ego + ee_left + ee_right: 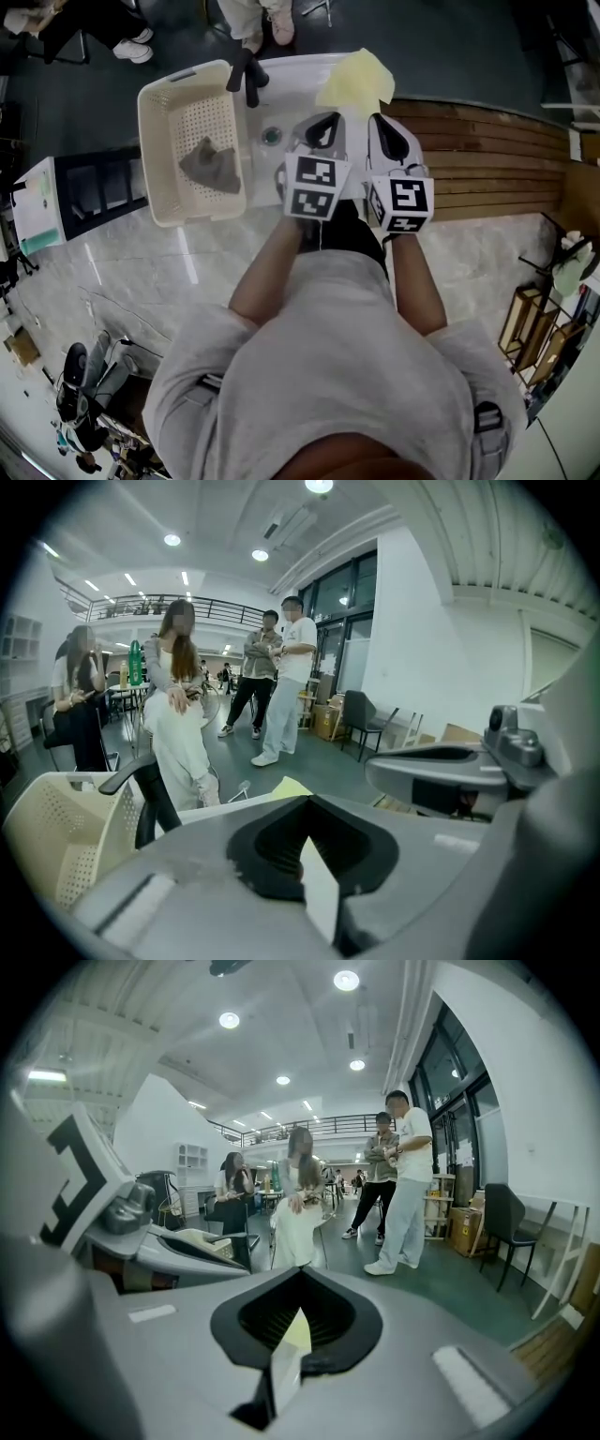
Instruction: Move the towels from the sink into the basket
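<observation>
Pinching the yellow towel (356,80) between them, the left hand-held gripper (323,127) and right hand-held gripper (389,136) are both clamped on its lower edge, holding it up over the far side of the white sink (281,98). Just left, the basket (159,131) holds a grey towel (208,164).

Head view above sink (291,98); gripper views forward

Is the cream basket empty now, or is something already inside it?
Not empty: a grey towel lies crumpled on the floor of the basket.
</observation>
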{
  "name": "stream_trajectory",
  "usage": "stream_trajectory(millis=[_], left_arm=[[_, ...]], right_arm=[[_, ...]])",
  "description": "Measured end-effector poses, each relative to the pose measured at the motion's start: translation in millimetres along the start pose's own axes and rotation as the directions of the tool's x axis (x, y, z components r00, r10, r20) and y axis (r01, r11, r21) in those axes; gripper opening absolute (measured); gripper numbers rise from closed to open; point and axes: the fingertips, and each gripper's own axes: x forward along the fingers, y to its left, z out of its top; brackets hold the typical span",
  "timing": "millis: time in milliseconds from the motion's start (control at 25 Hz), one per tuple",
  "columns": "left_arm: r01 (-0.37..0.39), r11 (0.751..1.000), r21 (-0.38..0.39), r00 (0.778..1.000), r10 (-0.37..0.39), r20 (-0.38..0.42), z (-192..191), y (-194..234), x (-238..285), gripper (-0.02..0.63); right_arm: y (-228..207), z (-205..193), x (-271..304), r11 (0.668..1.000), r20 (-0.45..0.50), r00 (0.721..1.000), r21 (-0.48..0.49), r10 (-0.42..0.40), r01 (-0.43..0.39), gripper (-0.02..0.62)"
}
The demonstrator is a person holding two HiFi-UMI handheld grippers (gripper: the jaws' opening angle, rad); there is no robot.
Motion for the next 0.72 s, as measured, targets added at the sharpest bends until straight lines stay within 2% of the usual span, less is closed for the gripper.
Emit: stream_trajectory(millis=[720], left_arm=[[-0.031, 0.999, -0.022, 0.995, 0.028, -0.092, 0.7, -2.6, 70.9, 0.02]], right_arm=[[-57.9, -22.5, 49.8, 0.998, -0.068, 0.996, 0.033, 0.058, -0.056, 0.006]])
